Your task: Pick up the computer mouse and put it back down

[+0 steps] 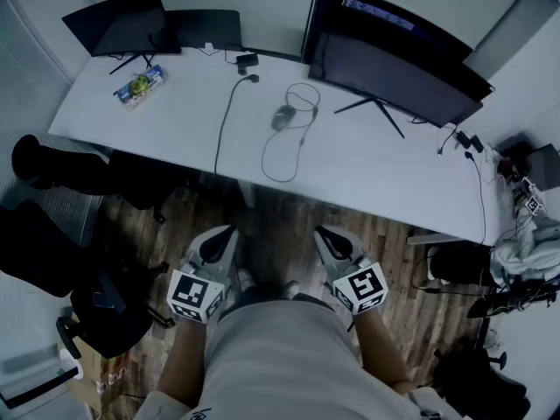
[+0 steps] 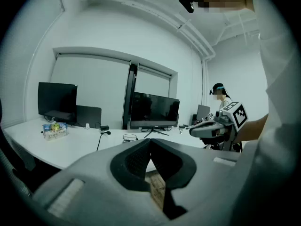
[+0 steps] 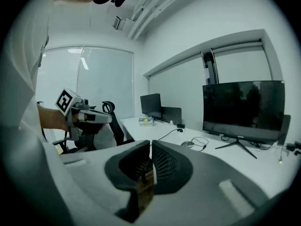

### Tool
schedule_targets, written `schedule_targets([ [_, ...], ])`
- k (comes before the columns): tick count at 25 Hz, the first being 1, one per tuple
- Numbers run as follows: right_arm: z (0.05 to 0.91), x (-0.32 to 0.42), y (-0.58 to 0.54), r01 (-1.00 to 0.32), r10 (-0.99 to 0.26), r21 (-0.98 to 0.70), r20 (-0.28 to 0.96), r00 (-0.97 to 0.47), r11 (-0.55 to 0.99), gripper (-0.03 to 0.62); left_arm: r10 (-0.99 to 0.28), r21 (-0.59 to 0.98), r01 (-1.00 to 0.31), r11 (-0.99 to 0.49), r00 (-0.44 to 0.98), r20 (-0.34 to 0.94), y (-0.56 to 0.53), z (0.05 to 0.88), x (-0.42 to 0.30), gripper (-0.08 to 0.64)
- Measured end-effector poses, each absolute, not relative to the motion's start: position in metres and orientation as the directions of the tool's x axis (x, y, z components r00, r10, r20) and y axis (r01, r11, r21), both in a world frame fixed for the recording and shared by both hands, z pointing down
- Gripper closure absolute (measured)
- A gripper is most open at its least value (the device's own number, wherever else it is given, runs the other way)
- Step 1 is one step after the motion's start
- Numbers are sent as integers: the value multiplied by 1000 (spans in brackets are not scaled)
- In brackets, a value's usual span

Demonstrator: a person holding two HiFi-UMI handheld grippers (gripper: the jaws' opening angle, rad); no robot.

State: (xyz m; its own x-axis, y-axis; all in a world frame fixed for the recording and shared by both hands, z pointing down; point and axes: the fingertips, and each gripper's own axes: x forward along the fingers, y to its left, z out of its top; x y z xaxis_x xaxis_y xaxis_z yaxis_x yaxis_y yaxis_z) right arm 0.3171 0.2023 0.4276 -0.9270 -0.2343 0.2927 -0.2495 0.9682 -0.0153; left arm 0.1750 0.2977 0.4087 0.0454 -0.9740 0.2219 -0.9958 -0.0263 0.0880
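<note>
The grey computer mouse (image 1: 282, 117) lies on the white table (image 1: 367, 169) near its middle, with its black cable (image 1: 284, 151) looped beside it. The right gripper view shows the mouse (image 3: 187, 143) far ahead, in front of a monitor. Both grippers hang low over the wooden floor, short of the table's near edge and far from the mouse. My left gripper (image 1: 220, 233) (image 2: 150, 141) is shut with nothing in it. My right gripper (image 1: 325, 233) (image 3: 150, 144) is shut and empty too. Each gripper appears in the other's view, the right gripper (image 2: 211, 128) and the left gripper (image 3: 89, 118).
A large black monitor (image 1: 394, 73) stands at the table's back right and a smaller one (image 1: 118, 20) at the back left. A colourful packet (image 1: 140, 86) lies on the left. Black office chairs (image 1: 83, 274) stand left of me. Cables and clutter (image 1: 516, 182) sit at the right end.
</note>
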Motion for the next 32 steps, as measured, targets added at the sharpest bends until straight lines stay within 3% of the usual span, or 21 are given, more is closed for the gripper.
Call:
schedule_targets([
  [21, 437, 194, 227, -212, -204, 20, 367, -907, 977, 577, -972, 165, -986, 16, 23, 234, 339, 436, 57, 552],
  [32, 458, 126, 151, -164, -150, -3, 390, -909, 987, 574, -960, 167, -984, 67, -18, 281, 279, 451, -1, 551],
])
